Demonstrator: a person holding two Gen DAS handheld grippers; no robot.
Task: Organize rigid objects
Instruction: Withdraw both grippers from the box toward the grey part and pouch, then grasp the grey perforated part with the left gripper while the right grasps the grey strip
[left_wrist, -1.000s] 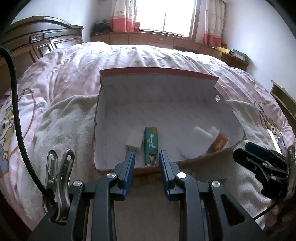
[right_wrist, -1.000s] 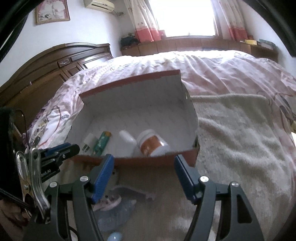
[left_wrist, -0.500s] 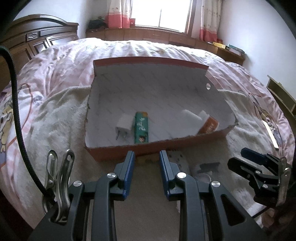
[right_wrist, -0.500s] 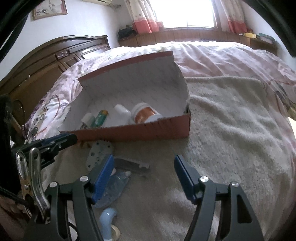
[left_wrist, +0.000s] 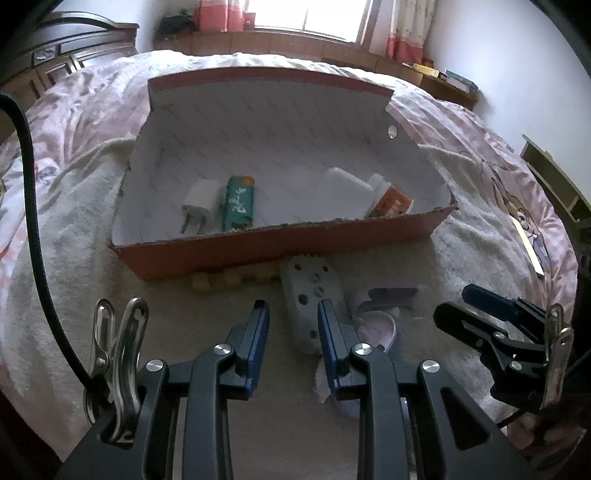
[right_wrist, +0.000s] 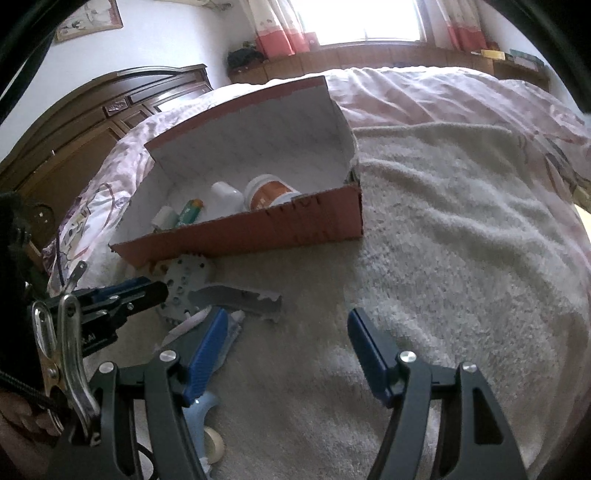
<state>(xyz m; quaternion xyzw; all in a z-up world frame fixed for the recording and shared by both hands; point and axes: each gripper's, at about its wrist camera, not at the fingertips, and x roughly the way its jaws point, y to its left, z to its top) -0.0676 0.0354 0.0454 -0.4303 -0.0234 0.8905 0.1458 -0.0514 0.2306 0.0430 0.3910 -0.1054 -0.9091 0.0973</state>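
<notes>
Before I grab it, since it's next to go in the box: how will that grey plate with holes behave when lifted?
The grey plate looks flat and moulded, so probably stiff, not floppy. It lies flat on the soft towel, so it should not roll, but its low edge may be hard to get under. It is wider than the left gripper gap, so grip it by the narrow side.

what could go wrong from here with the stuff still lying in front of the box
The grey plate lies partly under the left claw on a soft towel; a pinch may grab towel or push it into the pile. The loose things beside it overlap, so lifting one may drag another. The box's low front wall is close behind, so a push forward may shove the box.
</notes>
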